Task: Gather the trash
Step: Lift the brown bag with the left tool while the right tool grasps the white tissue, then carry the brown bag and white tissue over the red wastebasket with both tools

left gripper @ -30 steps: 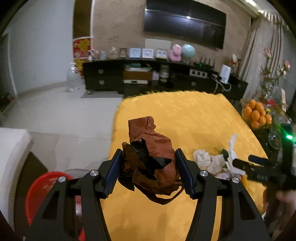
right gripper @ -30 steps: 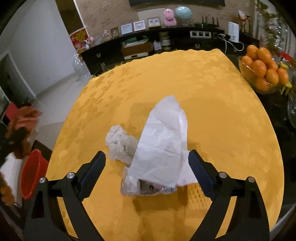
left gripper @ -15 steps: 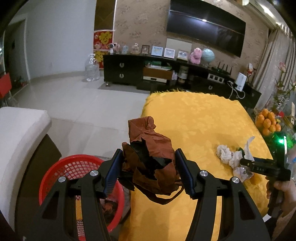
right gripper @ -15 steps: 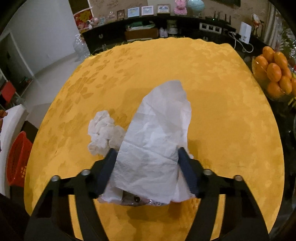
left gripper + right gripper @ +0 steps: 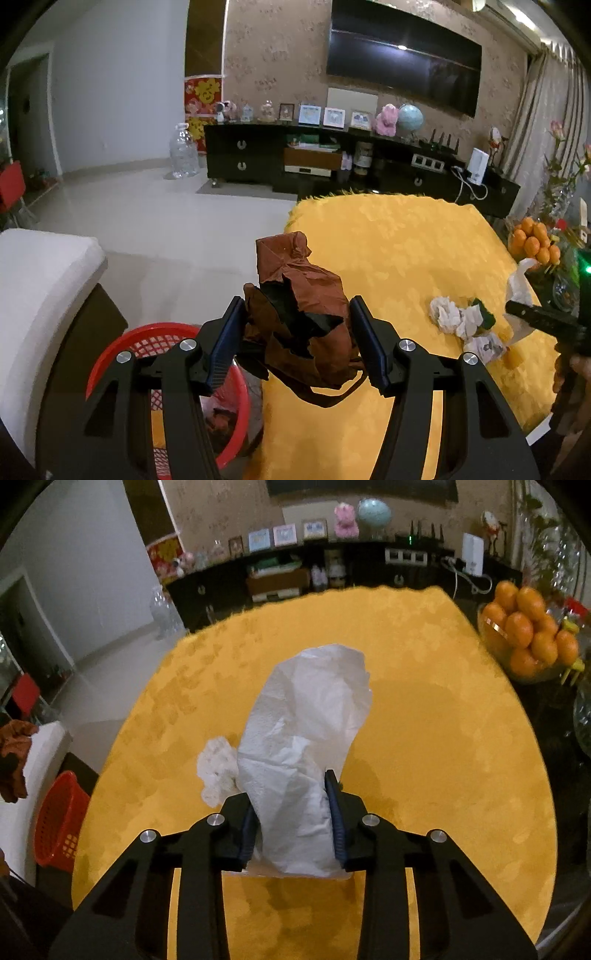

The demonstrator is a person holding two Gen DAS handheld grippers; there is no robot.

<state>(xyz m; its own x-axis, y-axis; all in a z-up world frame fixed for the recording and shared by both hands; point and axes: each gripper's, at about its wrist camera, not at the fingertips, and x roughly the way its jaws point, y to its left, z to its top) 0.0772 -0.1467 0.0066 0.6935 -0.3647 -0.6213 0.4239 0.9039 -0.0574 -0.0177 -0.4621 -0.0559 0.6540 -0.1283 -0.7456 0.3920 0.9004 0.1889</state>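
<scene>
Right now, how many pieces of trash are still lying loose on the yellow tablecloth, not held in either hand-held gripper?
3, clustered together: a crumpled white tissue, a dark green scrap beside it, and a clear plastic wrapper nearer the edge. More may hide under them.

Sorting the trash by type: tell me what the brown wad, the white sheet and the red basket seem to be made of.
Brown wad: likely paper, matte, with sharp creases and torn edges; a dark lining shows inside.
White sheet: apparently tissue or paper towel, soft, matte, finely wrinkled.
Red basket: probably moulded plastic, slightly glossy, with an open lattice wall.
</scene>
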